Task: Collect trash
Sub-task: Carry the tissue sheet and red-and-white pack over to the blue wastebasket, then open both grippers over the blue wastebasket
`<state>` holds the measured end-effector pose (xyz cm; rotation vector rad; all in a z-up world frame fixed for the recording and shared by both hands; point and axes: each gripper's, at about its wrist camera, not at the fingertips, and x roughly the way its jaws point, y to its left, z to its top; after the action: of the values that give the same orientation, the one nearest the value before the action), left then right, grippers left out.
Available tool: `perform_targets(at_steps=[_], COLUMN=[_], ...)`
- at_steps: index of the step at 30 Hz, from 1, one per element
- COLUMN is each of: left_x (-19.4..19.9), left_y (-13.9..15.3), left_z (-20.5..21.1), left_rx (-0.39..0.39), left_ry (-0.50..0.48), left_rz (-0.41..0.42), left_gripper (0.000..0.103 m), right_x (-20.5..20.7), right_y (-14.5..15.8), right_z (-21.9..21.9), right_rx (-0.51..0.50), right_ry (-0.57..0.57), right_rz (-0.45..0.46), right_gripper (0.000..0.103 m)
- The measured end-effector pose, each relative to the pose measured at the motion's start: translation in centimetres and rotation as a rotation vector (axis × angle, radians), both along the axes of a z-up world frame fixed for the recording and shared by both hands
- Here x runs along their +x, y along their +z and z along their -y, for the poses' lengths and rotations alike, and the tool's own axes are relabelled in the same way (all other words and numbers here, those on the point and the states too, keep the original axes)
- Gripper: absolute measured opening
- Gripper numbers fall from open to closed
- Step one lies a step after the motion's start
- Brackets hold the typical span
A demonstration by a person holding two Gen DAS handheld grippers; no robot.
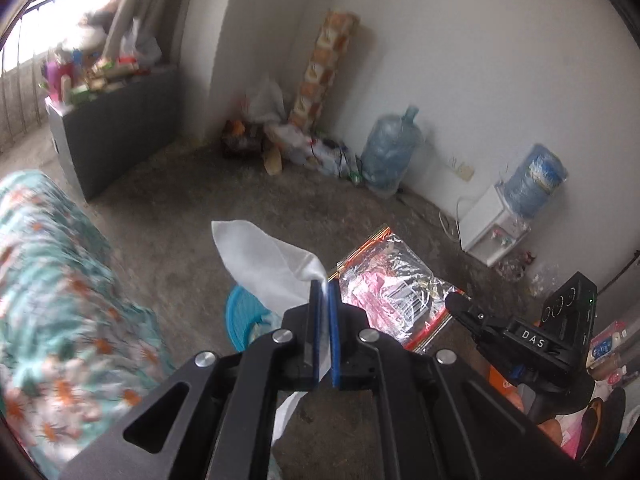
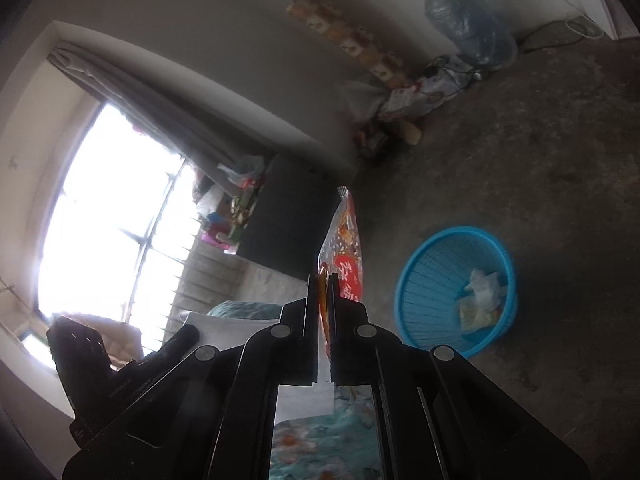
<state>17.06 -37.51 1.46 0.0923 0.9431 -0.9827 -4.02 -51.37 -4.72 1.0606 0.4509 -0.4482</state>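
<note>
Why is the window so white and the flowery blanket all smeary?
Right wrist view: daylight overexposes the window, so the room beside it looks dark. Left wrist view: the camera is moving, smearing the flowery blanket, and the fisheye lens bends the edges.

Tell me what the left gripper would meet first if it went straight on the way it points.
Probably the bare floor. The left gripper, shut on a white tissue, points down; the blue basket lies below-left, though depth is unclear.

Your left gripper [image 1: 323, 286] and right gripper [image 2: 323, 280] both angle downward, jaws clamped tight, the right one farther right.
</note>
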Motion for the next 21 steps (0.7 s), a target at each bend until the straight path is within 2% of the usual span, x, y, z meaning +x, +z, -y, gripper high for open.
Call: perform_targets(at_steps=[7, 14, 17, 19, 20, 21], left_x=[2.4, 4.9, 5.7, 5.9, 6.1, 6.2], left_y=[-6.6, -11.7, -13.3, -14.3, -14.8, -15.1], left_z=[6.3, 11.2, 12.8, 13.8, 14.2, 14.4], left_rx=[0.129, 0.222, 0.247, 0.267, 0.278, 0.286], left_ry=[-0.021, -0.03, -0.036, -0.054, -0.059, -0.054], left_rz=[-0.063, -0.061, -0.061, -0.049, -0.051, -0.056], left_gripper=[0.004, 0.004, 0.004, 0.01, 0.022, 0.03], right_x=[0.7, 2.6, 3.5, 3.9, 4.1, 4.2], right_y=[-6.1, -10.6, -12.2, -13.4, -14.2, -15.1], right_z=[2.5, 5.0, 6.0, 6.6, 6.9, 7.2], right_rx=[0.079, 0.118, 0.12, 0.121, 0.129, 0.144], right_ry=[-0.049, -0.072, -0.076, -0.087, -0.087, -0.093], right_rz=[-0.118, -0.201, -0.236, -0.267, -0.283, -0.304], right_gripper=[0.003, 0.003, 0.007, 0.015, 0.034, 0.043])
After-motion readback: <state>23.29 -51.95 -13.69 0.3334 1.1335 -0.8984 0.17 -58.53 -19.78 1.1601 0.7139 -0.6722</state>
